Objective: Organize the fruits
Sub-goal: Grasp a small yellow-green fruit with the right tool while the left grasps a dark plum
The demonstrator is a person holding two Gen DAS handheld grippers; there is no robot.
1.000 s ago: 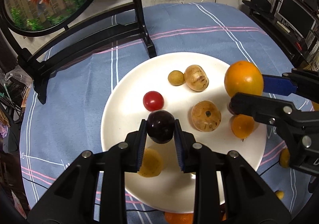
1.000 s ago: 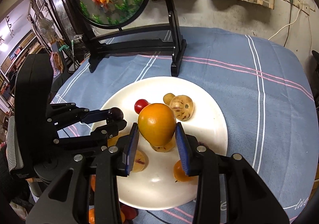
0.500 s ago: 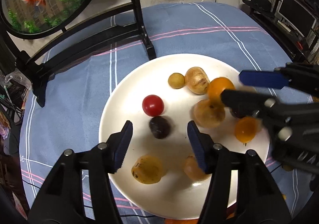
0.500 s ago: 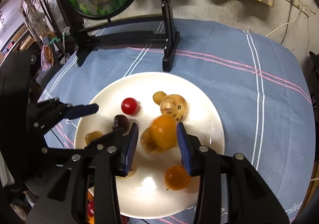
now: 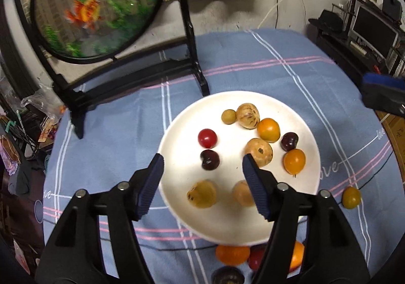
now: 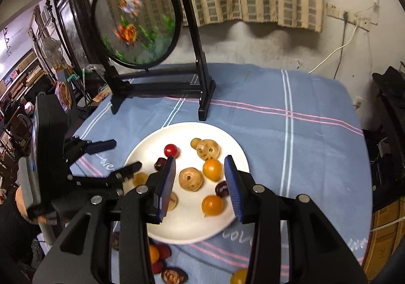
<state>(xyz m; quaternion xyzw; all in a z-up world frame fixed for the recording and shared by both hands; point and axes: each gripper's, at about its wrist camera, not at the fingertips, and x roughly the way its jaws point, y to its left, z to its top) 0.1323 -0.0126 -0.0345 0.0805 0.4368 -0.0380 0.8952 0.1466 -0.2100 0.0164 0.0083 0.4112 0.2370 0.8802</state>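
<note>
I see open blue tablecloth right of the fruit-crowded white plate, while the black-framed goldfish screen blocks the far side.

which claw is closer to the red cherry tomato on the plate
Left. The left claw hovers open just beside the red cherry tomato, at the plate's edge; the right claw hovers open nearer the plate's middle.

White cursive "love" stitched on the blue plaid tablecloth, just right of the white plate (first letter partly cut by the rim). In the right wrist view the same word shows partly near the plate's front edge, reading "love"/"ove". More cursive stitching elsewhere on the cloth, fragments only, not legible. No other readable labels, brands or numbers.
</note>
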